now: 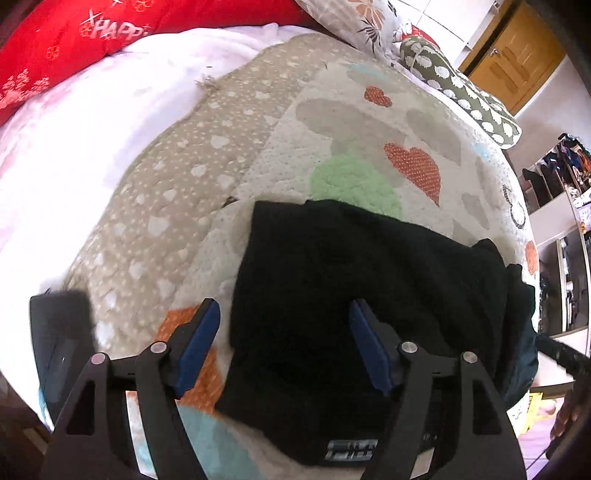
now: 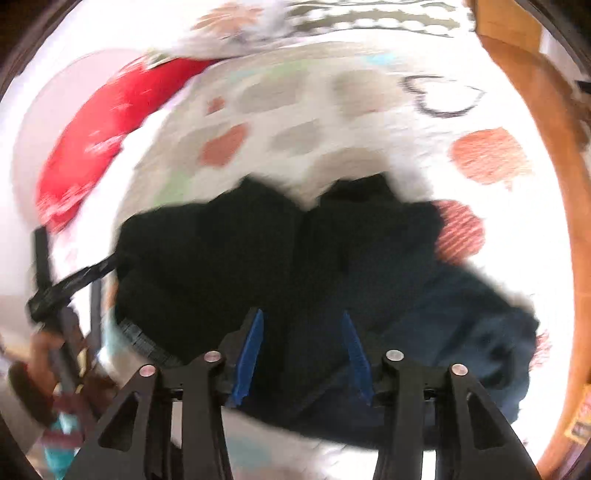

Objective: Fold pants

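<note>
Dark pants [image 1: 362,280] lie folded on a bed quilt [image 1: 332,122] printed with hearts; a waistband label [image 1: 351,448] shows at the near edge. My left gripper [image 1: 284,314] stands open above the pants' left edge, one blue pad over the quilt and one over the cloth, nothing pinched. In the blurred right wrist view the same pants [image 2: 266,258] spread in a dark heap, bluish at the right. My right gripper [image 2: 303,321] hangs open over their near middle, its pads apart. The other gripper [image 2: 55,295] and a hand show at the left.
A red cushion [image 1: 66,40] and a white blanket [image 1: 55,166] lie at the far left. A floral pillow [image 1: 362,18] and a green spotted bolster [image 1: 461,88] rest at the head. Shelves [image 1: 565,221] and a wooden door [image 1: 517,55] stand to the right.
</note>
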### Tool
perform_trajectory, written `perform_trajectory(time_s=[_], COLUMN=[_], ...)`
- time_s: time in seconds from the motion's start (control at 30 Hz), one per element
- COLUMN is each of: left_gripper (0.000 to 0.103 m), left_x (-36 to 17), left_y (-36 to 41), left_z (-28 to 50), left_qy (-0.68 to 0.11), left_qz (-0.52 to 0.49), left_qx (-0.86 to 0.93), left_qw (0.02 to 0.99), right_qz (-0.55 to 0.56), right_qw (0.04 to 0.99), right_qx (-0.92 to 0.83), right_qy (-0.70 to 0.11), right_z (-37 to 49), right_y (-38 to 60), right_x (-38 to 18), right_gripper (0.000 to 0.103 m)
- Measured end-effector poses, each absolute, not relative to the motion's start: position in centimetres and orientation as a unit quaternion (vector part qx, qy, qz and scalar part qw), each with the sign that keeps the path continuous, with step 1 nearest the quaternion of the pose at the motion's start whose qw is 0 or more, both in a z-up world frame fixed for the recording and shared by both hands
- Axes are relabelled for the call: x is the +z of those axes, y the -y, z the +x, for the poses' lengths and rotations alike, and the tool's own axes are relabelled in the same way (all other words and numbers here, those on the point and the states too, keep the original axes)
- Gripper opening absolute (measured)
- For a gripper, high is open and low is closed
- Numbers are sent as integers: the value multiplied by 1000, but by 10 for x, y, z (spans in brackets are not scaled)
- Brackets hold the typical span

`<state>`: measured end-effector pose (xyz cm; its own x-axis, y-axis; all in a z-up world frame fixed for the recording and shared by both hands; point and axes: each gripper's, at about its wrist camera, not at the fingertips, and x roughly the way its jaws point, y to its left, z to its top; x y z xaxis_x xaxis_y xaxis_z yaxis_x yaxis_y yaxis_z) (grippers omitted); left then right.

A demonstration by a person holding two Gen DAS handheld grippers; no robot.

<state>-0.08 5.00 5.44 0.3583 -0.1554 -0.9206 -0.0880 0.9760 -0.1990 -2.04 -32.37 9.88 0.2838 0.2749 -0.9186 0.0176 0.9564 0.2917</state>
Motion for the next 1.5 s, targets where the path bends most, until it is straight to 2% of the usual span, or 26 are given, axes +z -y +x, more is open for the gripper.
perform_trajectory(time_s=[0.23,0.4,0.47,0.5,0.53,0.67,0.83,0.97,1.13,1.27,1.4,1.5], left_gripper=[71,48,42,40,40,34,32,32,30,24,24,24], left_x=[55,58,57,56,57,64,83,90,69,67,72,63], left_y=[-42,-41,-39,-37,-37,-38,-40,-39,-33,-37,-41,-44], left_z=[5,1,0,-1,-1,-5,-19,-30,-42,-47,-54,-61], left_qy=[-565,-568,-573,-575,-575,-574,-568,-574,-599,-603,-602,-607], left_qz=[-107,-100,-93,-88,-85,-88,-89,-91,-92,-113,-117,-123], left_qx=[-30,-35,-37,-38,-38,-37,-49,-56,-44,-35,-43,-38], left_qw=[818,816,813,813,813,813,816,812,794,789,789,784], right_qz=[222,279,288,300,307,318,305,318,318,320,302,297], right_qw=[786,769,770,773,775,788,787,766,739,744,745,737], right_qx=[-5,5,10,14,14,1,-42,-94,-118,-109,-97,-108], right_qy=[-577,-575,-569,-559,-552,-527,-535,-550,-582,-577,-587,-598], right_z=[-9,0,2,0,-3,-36,-98,-133,-134,-137,-136,-135], right_y=[385,404,407,410,412,430,461,489,492,494,497,495], right_x=[76,52,48,51,57,91,119,104,55,70,83,69], right_gripper=[50,51,40,15,8,7,6,6,6,6,6,6])
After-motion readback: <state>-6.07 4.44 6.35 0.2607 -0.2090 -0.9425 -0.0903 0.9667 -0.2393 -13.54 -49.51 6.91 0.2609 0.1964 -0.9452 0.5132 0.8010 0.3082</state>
